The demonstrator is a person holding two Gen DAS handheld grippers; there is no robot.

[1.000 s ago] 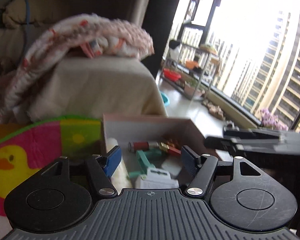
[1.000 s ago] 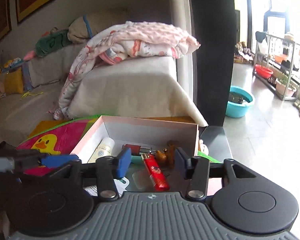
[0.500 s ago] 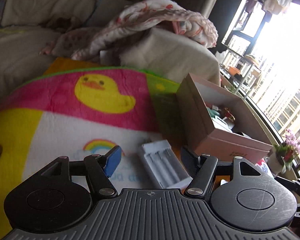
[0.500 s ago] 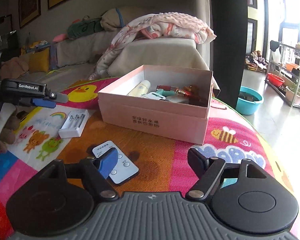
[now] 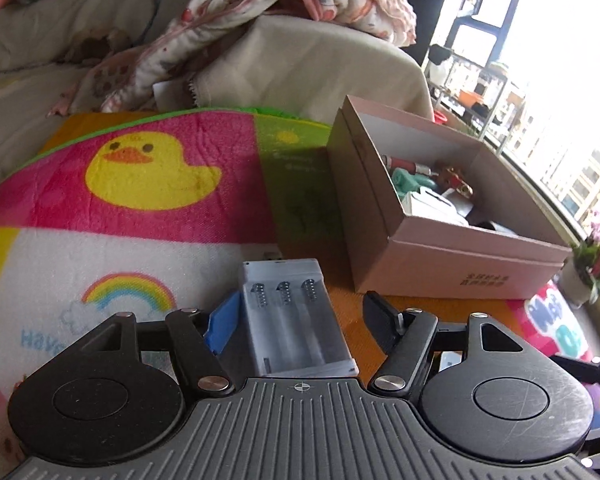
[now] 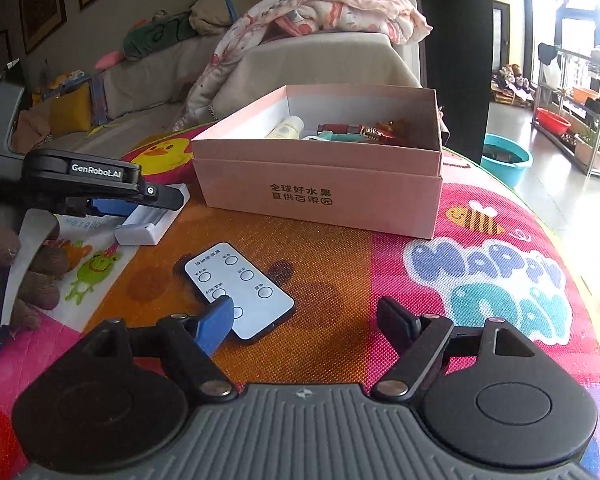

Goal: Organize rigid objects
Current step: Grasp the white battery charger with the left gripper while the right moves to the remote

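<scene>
A white battery holder (image 5: pixel 296 316) lies on the colourful mat between the open fingers of my left gripper (image 5: pixel 300 316); it also shows in the right wrist view (image 6: pixel 150 222) under that gripper (image 6: pixel 156 198). A flat white remote (image 6: pixel 240 290) lies on the mat just ahead of my open, empty right gripper (image 6: pixel 306 320), nearer its left finger. A pink cardboard box (image 6: pixel 320 184) stands behind, open, holding a cream bottle, a red lighter, a teal item and other small things. The box sits to the right in the left wrist view (image 5: pixel 440 256).
The mat (image 6: pixel 500 272) covers a round table. A sofa with a pink blanket (image 6: pixel 332 12) stands behind it. A teal basin (image 6: pixel 506 158) sits on the floor at right, and a shelf rack (image 6: pixel 580 96) stands by the window.
Both grippers pulled back from over the box and dropped to the mat. The left one closed in around the battery holder. The right one moved closer to the remote.
</scene>
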